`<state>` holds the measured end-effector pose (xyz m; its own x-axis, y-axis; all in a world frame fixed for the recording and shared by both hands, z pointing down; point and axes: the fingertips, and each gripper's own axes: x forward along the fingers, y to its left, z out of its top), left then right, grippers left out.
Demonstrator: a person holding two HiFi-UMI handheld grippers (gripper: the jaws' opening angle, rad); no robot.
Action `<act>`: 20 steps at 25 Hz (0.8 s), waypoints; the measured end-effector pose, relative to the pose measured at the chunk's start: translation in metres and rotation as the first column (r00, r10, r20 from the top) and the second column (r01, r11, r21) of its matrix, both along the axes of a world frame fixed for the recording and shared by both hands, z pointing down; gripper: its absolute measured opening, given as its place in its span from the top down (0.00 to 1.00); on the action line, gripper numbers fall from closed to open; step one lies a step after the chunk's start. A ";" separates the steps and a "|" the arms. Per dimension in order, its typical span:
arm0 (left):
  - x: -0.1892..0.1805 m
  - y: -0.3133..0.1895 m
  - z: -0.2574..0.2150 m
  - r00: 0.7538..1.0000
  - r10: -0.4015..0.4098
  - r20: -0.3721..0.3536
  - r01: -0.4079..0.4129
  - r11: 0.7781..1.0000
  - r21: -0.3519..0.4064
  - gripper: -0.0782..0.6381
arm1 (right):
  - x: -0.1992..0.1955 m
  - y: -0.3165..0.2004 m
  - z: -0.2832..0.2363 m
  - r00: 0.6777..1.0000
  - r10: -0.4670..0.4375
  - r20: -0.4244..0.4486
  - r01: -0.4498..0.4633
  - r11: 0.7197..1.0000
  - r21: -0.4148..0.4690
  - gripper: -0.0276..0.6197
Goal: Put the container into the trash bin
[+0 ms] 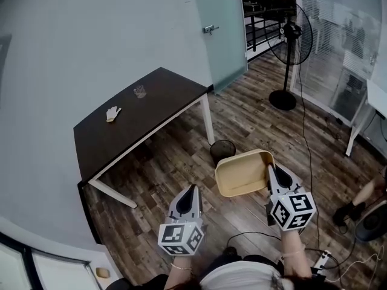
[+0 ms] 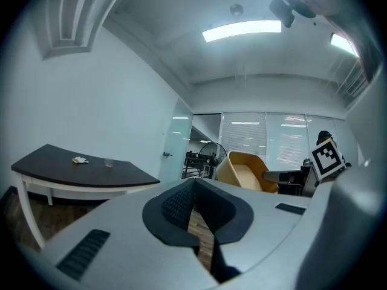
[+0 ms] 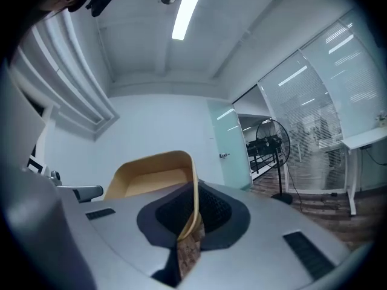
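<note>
Container [image 1: 242, 174], tan and shallow, hangs tilted above the wooden floor [image 1: 181, 162], its side wall clamped between the jaws of the right gripper [image 1: 272, 173]. The black trash bin [image 1: 222, 151] stands just past its far edge, near the table [image 1: 151, 110] corner leg. The left gripper [image 1: 192, 189] has its jaws together, holding nothing. Square markers cover both cubes. Open floor spreads toward the fan [image 1: 290, 41].
</note>
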<state>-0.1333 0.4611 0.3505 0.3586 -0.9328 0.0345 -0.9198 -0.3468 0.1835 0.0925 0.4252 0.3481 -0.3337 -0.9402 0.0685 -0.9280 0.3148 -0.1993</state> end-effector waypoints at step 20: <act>0.013 -0.105 0.005 0.996 0.087 -0.005 -0.087 0.996 -0.003 0.87 | -0.002 -0.107 0.010 0.998 0.059 0.008 -0.059 0.998 -0.018 0.93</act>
<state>-0.1205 0.3564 0.3560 0.4389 -0.8978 0.0352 -0.8852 -0.4253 0.1887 0.0903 0.3179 0.3578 -0.2781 -0.9570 0.0831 -0.9432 0.2556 -0.2124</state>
